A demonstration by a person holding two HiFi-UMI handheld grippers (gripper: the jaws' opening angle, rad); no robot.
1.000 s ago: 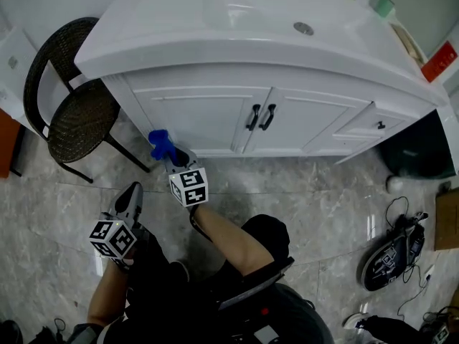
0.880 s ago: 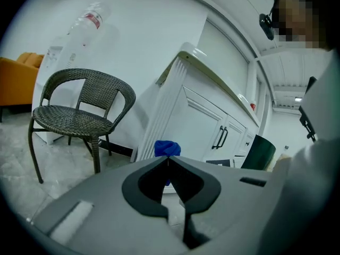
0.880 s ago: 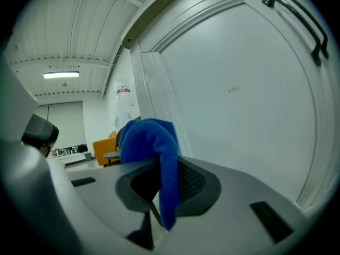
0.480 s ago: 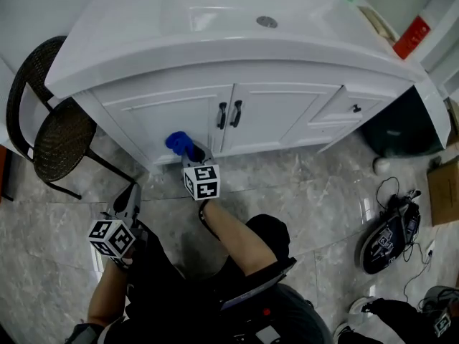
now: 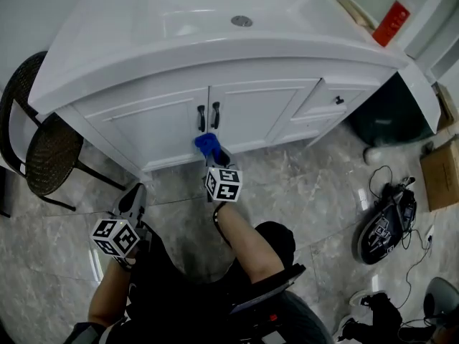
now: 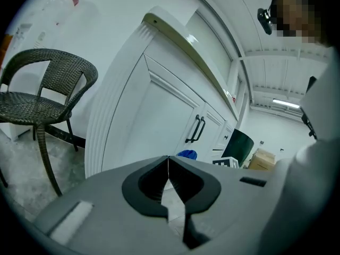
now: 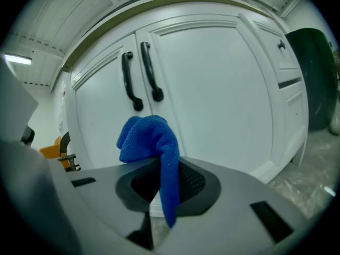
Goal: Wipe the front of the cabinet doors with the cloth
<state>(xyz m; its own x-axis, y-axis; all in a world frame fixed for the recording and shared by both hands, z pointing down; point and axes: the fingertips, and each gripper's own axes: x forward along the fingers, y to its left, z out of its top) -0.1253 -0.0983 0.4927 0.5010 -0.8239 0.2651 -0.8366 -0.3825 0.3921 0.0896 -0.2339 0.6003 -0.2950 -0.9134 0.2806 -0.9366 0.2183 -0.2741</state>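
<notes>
Clamping one blue cloth between the closed jaws of the right gripper, bunching it up just in front of the two white cabinet doors, right below the two black handles at the middle seam; touching the doors or not, hard telling. Holding the left gripper low over the grey floor, jaws pressed together on nothing, well apart from the cabinet. Showing one wicker chair beside the cabinet's left end.

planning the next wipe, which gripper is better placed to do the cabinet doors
Right. The right gripper is shut on the cloth and sits just before the doors, below the handles. The left gripper is shut on nothing, farther back from them.
</notes>
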